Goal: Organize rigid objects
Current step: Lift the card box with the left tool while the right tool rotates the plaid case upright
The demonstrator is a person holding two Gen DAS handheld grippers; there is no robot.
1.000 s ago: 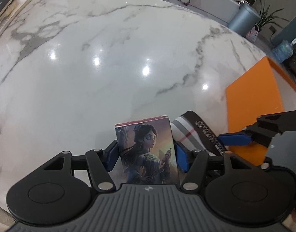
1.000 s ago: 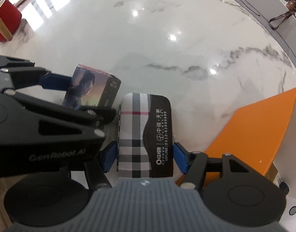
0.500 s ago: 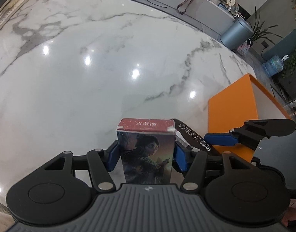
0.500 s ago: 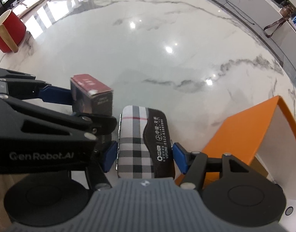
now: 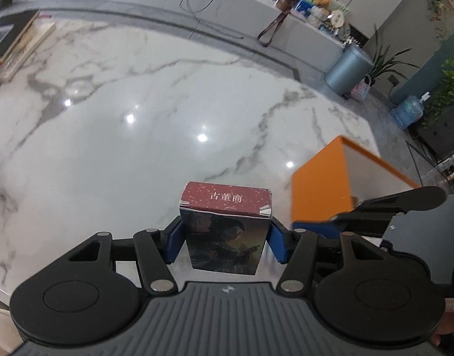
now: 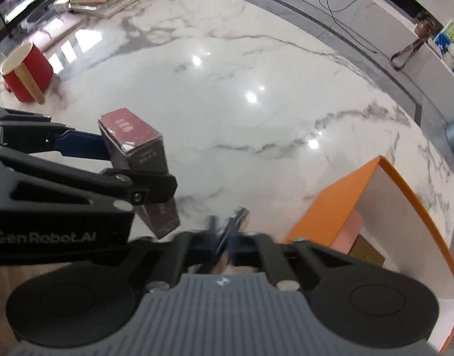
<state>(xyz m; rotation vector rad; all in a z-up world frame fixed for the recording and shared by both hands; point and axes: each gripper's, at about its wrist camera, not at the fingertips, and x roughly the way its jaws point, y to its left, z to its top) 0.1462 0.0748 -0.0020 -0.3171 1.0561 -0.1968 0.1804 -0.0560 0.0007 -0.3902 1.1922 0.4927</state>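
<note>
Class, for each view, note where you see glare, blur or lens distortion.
Left wrist view: bright lamp glare spots on the marble table, fisheye bending its edges, box sharp. Right wrist view: similar glare, the right tool smeared by motion blur.

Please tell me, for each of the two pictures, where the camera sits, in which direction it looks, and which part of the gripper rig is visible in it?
Left wrist: sits on the left gripper, looking down along its fingers at the marble table; the pads clamp a card box.
Right wrist: sits on the right gripper, looking down at the table; its blurred fingers are shut with nothing between them.
Shared: card box, table, orange box, each other's gripper.
</note>
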